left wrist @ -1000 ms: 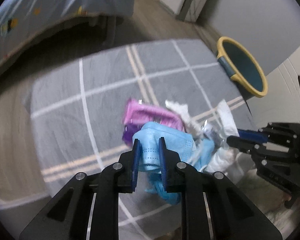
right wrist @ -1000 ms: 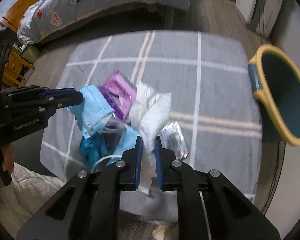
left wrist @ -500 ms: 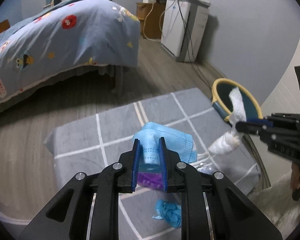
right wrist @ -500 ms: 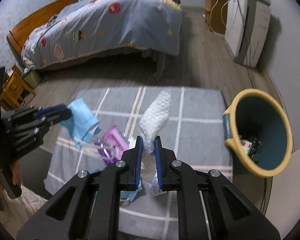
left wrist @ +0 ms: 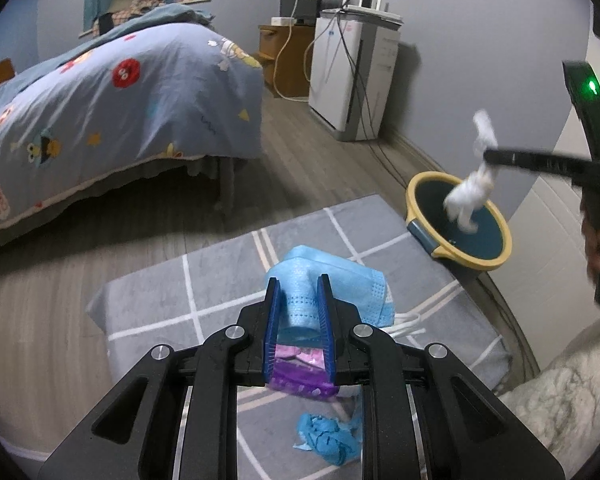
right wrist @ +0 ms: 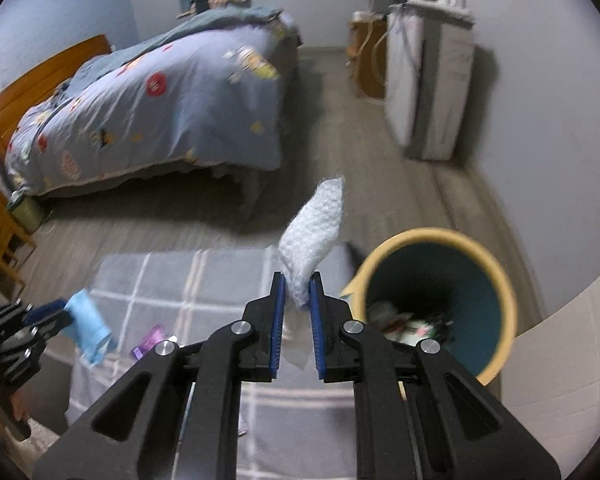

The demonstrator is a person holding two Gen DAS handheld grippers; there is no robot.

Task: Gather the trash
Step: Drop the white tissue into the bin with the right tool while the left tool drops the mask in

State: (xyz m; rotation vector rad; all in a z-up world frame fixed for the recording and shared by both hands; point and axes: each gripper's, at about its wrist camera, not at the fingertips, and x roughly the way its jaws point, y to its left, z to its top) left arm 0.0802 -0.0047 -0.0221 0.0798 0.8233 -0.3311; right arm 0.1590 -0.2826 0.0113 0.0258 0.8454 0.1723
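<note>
My left gripper (left wrist: 298,286) is shut on a blue face mask (left wrist: 340,280) and holds it above the grey checked rug (left wrist: 220,280). My right gripper (right wrist: 298,280) is shut on a white crumpled bubble wrap (right wrist: 314,236); in the left wrist view the wrap (left wrist: 470,190) hangs over the yellow-rimmed teal bin (left wrist: 480,248). The bin (right wrist: 496,276) holds some trash and sits just right of my right gripper. A purple wrapper (left wrist: 300,384) and a crumpled blue glove (left wrist: 328,440) lie on the rug under my left gripper. The left gripper with the mask (right wrist: 86,324) shows at the left of the right wrist view.
A bed with a blue patterned cover (left wrist: 100,92) stands beyond the rug. A white appliance (left wrist: 352,68) with cables and a wooden cabinet (left wrist: 284,56) stand by the far wall. A fluffy white mat (left wrist: 564,400) lies at right.
Both grippers have risen from the trash pile with their loads. The right gripper has carried the white wrap rightward to above the bin. The left holds the mask higher.
</note>
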